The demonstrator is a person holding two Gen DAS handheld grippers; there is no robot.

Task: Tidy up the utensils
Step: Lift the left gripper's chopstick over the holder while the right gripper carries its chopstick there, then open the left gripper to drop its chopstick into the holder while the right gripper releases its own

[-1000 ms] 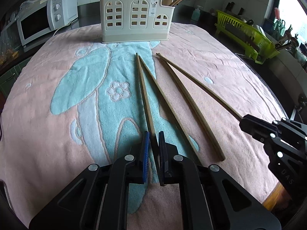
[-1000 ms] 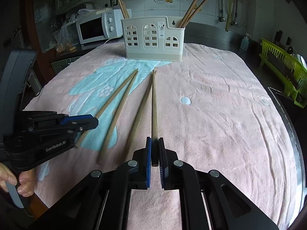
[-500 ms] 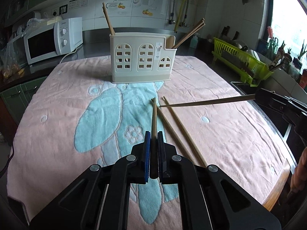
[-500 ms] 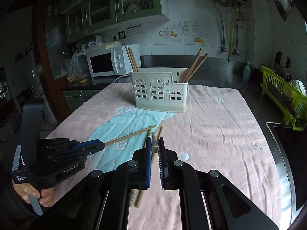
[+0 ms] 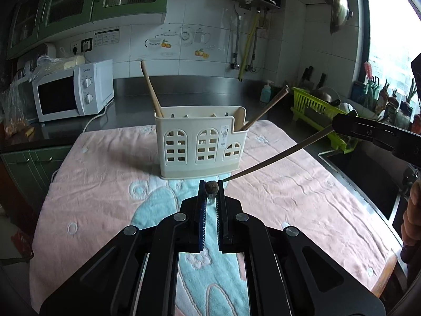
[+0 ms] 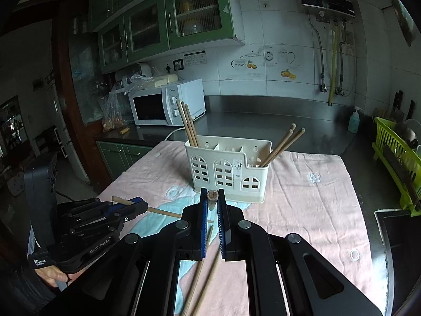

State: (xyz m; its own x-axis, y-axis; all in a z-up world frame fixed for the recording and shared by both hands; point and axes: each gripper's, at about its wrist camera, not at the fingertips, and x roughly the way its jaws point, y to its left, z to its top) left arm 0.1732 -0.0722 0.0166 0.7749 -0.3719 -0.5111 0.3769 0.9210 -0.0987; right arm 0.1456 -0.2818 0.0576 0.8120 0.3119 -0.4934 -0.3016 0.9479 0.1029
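Across the table lay a pink towel [image 5: 105,200] with a pale blue figure woven into its middle, covering the top out to every edge. Toward the far edge of that towel stood a cream utensil holder [image 5: 201,144] with arched cut-outs, upright, wooden chopsticks leaning out of its left compartment [image 6: 188,123] and out of its low right compartment [image 6: 282,143]. Behind the table, on the dark counter, sat a white microwave [image 5: 72,92] at the left and a lime-green dish rack [image 5: 319,109] at the right. Above the near half of the towel the left gripper [image 5: 211,188] was held clear of the cloth, its fingers closed on one chopstick [image 6: 163,212], which showed end-on between the pads in its own camera and ran level across the right camera's view. Beside it the right gripper [image 6: 212,195] was likewise closed on a second chopstick [image 5: 279,155], its tip slanting down toward the front of the holder without touching it. Two loose chopsticks [image 6: 204,268] lay on the towel near its near edge, side by side, beneath the right gripper.
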